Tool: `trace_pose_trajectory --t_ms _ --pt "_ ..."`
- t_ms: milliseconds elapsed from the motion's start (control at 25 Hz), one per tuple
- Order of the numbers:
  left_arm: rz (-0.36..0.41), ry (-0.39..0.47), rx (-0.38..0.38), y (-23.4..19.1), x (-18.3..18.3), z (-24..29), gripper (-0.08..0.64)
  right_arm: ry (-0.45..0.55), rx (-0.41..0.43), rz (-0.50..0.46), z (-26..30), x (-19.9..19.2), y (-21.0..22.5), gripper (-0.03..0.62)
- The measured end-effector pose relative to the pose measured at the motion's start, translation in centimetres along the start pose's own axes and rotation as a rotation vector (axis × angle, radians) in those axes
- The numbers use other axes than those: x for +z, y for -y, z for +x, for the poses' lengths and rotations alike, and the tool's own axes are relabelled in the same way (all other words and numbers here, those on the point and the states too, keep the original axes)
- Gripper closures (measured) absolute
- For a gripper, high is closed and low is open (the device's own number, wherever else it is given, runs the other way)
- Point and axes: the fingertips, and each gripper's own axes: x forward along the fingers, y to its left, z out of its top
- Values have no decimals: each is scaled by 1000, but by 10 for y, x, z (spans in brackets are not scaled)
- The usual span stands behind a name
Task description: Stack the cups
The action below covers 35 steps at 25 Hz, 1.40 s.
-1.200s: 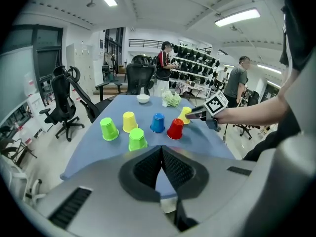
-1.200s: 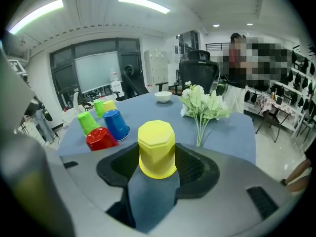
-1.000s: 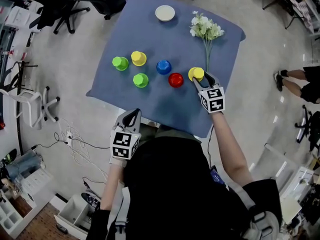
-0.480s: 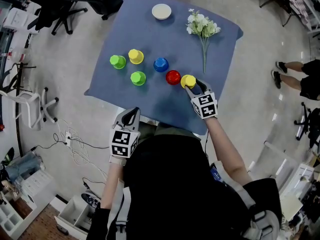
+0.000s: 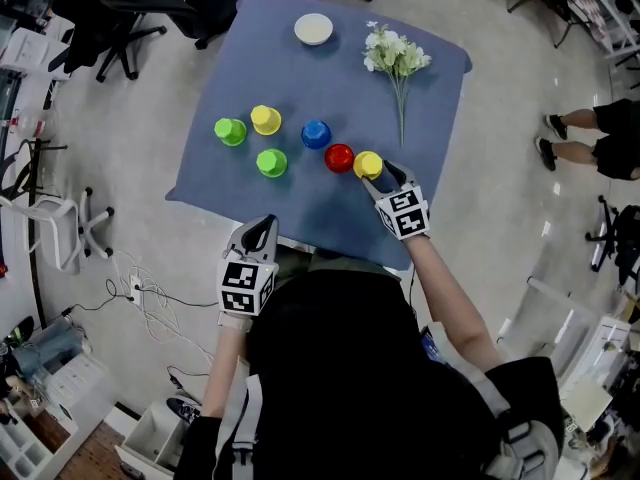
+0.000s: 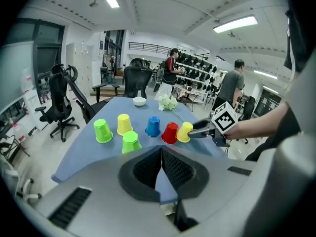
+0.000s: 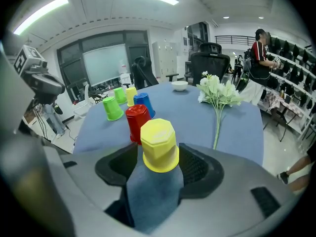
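Right now the yellow cup stands upside down on the blue surface, near its front right part. It sits between the jaws of the right tool, which have just been opening and now stand released, with a slim gap on either side of the cup. The red cup is close against its left; whether the two touch cannot be told. Beyond that come the blue cup, a green cup, a second yellow and a second green, all upside down and none stacked. A white bowl sits at the far edge. The flowers lie to its right, their stem pointing toward the right tool. That arm reaches out over the front right corner, with the tool slanting downward. The left tool hangs at the front edge, clenched on nothing, slanting downward too and well apart from every cup.
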Motion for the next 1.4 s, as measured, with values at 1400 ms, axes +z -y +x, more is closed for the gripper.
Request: trace_pose_trajectory --t_ms 1400 --pt "192 -160 -131 -58 6 151 346 -25 -437 349 -150 -62 -11 334"
